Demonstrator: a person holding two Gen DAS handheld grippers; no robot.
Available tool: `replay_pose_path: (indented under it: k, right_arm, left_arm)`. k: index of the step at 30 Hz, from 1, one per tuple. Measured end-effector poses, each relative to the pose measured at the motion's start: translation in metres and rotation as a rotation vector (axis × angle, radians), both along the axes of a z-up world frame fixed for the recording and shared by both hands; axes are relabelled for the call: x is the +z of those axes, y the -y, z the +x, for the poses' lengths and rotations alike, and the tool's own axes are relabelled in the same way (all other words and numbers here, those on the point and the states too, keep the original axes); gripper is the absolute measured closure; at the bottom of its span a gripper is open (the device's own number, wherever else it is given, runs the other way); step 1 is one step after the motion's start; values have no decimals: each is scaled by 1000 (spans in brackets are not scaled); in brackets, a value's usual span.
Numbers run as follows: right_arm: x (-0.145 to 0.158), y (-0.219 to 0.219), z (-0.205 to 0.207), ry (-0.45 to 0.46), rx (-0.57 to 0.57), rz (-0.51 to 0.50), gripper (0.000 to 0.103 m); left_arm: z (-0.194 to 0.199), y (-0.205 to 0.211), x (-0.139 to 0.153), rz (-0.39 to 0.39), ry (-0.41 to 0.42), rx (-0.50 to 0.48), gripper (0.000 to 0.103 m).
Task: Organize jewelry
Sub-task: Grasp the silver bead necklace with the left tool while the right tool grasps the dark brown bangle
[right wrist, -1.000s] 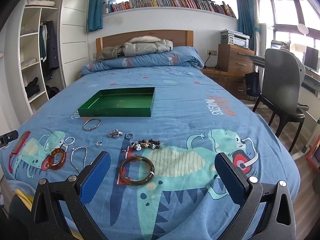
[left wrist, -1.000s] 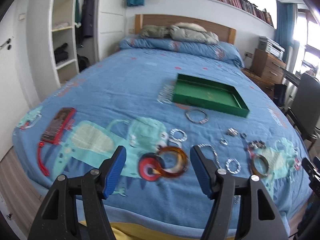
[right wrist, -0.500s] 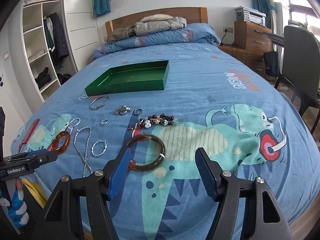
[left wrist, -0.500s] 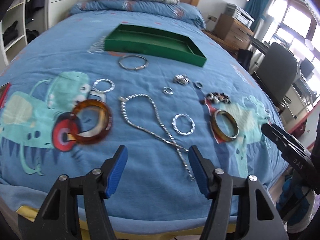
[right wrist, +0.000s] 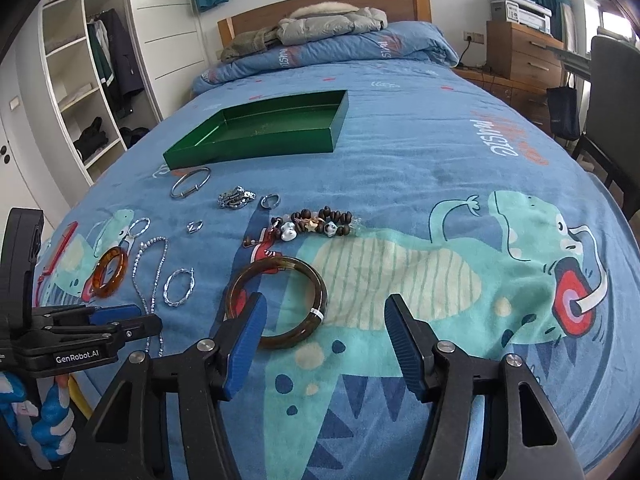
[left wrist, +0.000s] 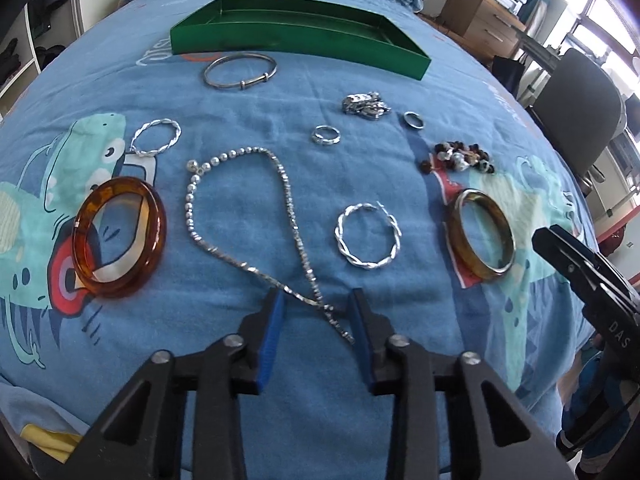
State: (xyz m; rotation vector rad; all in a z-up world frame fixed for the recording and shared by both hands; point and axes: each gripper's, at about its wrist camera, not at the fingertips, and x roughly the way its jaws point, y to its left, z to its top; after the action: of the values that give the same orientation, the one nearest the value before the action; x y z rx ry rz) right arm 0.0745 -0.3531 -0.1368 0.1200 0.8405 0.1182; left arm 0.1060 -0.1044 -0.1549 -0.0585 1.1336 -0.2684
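Observation:
Jewelry lies spread on the blue bedspread in front of a green tray (left wrist: 296, 46) (right wrist: 256, 136). My left gripper (left wrist: 316, 304) points down at the near end of a silver necklace (left wrist: 288, 200). Its jaws are closing with the chain's tail between them, and the pads are still clear of it. My right gripper (right wrist: 325, 304) hangs over a dark brown bangle (right wrist: 276, 264) (left wrist: 480, 236). Those jaws are also closing, with the left finger over the bangle's near rim and no pad touching it. An amber bangle (left wrist: 120, 236) lies to the left.
Two twisted silver hoops (left wrist: 368, 236) (left wrist: 156, 136), a silver bangle (left wrist: 240, 70), two rings (left wrist: 326, 135) (left wrist: 413, 120), a chain clump (left wrist: 366, 106) and a bead bracelet (right wrist: 320, 226) lie around. The bed's edge is just below both grippers. A chair (right wrist: 612, 92) stands to the right.
Both grippers have sunk closer to the bedspread and their jaws have narrowed. The left now straddles the necklace's tail; the right has come down over the dark bangle.

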Motion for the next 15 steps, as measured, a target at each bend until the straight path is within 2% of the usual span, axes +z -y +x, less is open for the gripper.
replay_pose_path:
  k: [2, 5, 7, 15]
  right_arm:
    - [-6, 0, 9, -26, 15, 7, 53]
    - [-18, -2, 23, -76, 37, 13, 63]
    - [-26, -6, 31, -108, 56, 17, 74]
    - [-42, -20, 53, -152, 114, -50, 82]
  left_arm:
    - [4, -2, -2, 2, -14, 9, 86]
    - [6, -3, -5, 12, -22, 7, 90]
    - [6, -2, -7, 20, -24, 3, 92]
    - [8, -2, -11, 1, 1, -3, 99]
